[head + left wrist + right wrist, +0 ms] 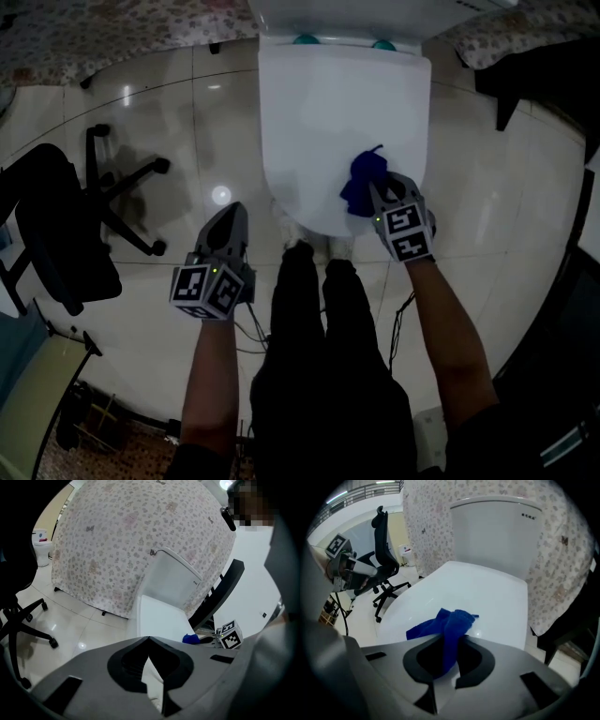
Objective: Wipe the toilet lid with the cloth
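Note:
The white toilet lid (333, 112) is down, seen from above in the head view. A blue cloth (364, 181) lies bunched on the lid's near right part. My right gripper (379, 198) is shut on the blue cloth (449, 629), which hangs from between its jaws onto the lid (487, 597). My left gripper (228, 223) hovers over the floor left of the toilet, jaws closed together with nothing in them. From the left gripper view the lid (161, 618) and the cloth (191, 639) show to the right.
A black office chair (70, 220) stands on the glossy tiled floor (187, 122) at the left. A flowered curtain (136, 541) hangs behind the cistern (497, 531). The person's legs (323, 356) stand in front of the bowl. A dark stand (539, 84) is at the right.

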A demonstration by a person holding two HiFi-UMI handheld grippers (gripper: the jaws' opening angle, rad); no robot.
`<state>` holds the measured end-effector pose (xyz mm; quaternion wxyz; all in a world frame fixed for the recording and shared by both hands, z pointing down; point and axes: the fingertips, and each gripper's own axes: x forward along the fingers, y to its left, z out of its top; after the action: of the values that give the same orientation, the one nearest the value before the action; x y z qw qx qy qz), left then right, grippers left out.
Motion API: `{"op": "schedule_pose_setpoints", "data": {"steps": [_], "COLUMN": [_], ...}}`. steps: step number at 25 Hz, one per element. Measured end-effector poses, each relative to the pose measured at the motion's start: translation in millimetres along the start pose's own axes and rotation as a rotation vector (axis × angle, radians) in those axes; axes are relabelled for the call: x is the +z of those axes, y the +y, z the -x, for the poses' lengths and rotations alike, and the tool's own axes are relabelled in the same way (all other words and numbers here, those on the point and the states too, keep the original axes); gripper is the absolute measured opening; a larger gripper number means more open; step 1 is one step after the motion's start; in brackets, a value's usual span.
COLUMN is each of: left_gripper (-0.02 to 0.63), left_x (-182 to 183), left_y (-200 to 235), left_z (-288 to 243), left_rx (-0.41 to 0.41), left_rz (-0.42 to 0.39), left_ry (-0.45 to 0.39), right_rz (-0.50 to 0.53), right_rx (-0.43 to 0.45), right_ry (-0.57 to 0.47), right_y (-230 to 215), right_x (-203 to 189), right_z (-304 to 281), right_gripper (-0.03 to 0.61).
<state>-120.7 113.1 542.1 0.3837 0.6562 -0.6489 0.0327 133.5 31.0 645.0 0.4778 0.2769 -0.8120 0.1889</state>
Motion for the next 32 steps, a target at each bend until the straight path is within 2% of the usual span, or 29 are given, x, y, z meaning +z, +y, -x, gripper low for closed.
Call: {"op": "schedule_pose_setpoints", "data": {"steps": [6,12,19,21,23,25,28,30,32], "left_gripper": [-0.008,-0.008,-0.008,-0.008,-0.008,-0.008,-0.009,-0.009,-0.009], "left_x": [-5.4,-7.3,-13.0,-14.4,-17.4,-19.8,-21.8,-24.7,-29.4], "left_y": [-13.1,-17.8,-20.6,-21.5,-20.3,-18.2,-18.4,-18.9,-19.2], "left_z": [0.4,1.5,10.3,14.4,18.8,25.5,38.7,45.6,51.1], "left_rx": [-0.006,-0.003,0.011,0.013,0.024,0.046,0.079,0.095,0.108], "left_rz": [-0.019,-0.034,-0.025,-0.014,-0.003,0.005,0.022,0.045,0.063], "left_ry": [0.008,0.007,-0.005,-0.017,-0.028,-0.049,-0.089,-0.101,-0.101], "right_rz": [-0.057,-0.113,-0.135,-0.132,-0.124,-0.138,-0.234,-0.293,-0.328], "right_rx": [-0.097,-0.173,-0.215,-0.218,-0.165,-0.071,0.105,0.225,0.322], "right_ry": [0.016,0.026,0.05,0.002,-0.095,-0.189,-0.293,-0.305,-0.273], "right_y": [-55.0,-90.3,-104.0,-92.8,-60.3,-12.5,61.5,108.6,148.5], "right_x": [-34.5,-57.8,-64.8,-48.7,-19.2,14.3,58.7,74.3,76.6], "right_z": [23.0,34.9,41.7,48.3,57.9,67.2,71.9,64.7,52.5], "right_gripper": [0.054,0.054,0.054,0.052,0.052,0.052,0.052,0.052,0.052]}}
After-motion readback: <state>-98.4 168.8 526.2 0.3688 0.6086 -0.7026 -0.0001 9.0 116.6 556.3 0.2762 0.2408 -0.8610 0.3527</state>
